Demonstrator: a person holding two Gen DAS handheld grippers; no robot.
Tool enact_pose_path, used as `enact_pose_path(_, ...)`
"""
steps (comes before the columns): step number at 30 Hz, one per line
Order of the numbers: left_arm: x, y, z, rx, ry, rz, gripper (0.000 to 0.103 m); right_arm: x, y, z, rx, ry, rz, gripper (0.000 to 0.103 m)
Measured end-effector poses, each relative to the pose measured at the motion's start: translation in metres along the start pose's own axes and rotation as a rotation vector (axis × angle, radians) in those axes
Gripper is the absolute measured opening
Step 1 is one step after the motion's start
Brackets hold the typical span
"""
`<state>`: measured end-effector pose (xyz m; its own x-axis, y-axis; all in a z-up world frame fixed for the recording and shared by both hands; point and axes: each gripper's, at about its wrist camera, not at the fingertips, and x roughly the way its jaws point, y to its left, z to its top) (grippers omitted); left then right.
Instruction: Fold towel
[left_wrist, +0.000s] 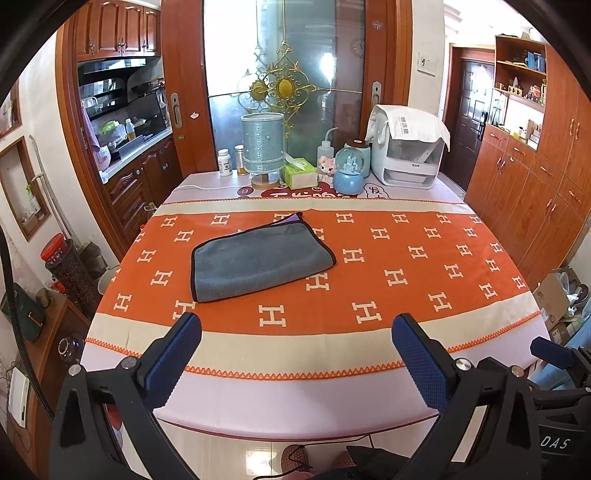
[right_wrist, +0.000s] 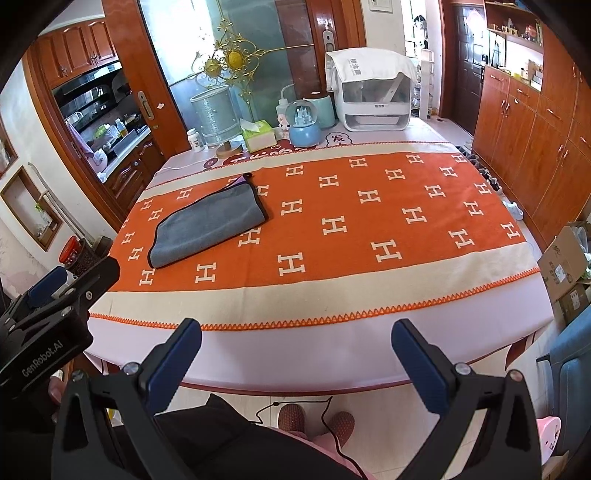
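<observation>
A grey towel with a dark edge lies folded flat on the orange H-patterned tablecloth, with a purple layer showing at its far corner. It also shows in the right wrist view, left of centre. My left gripper is open and empty, held back at the table's near edge, well short of the towel. My right gripper is open and empty, also at the near edge, to the right of the left gripper's body.
At the table's far end stand a teal lamp, a tissue box, a snow globe, bottles and a white appliance. Wooden cabinets are to the right, cardboard boxes on the floor.
</observation>
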<state>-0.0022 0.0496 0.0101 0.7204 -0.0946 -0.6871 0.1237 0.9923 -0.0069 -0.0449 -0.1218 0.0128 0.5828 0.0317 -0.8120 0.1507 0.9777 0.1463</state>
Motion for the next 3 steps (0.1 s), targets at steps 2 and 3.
enact_pose_path(2, 0.0006, 0.0005, -0.0002, 0.000, 0.001, 0.000, 0.102, 0.0005, 0.0000, -0.0001, 0.000, 0.001, 0.000, 0.103)
enact_pose_path(3, 0.0006, 0.0005, -0.0001, 0.000, 0.001, -0.001, 0.102, 0.0014, -0.0005, -0.0005, 0.000, 0.001, 0.000, 0.103)
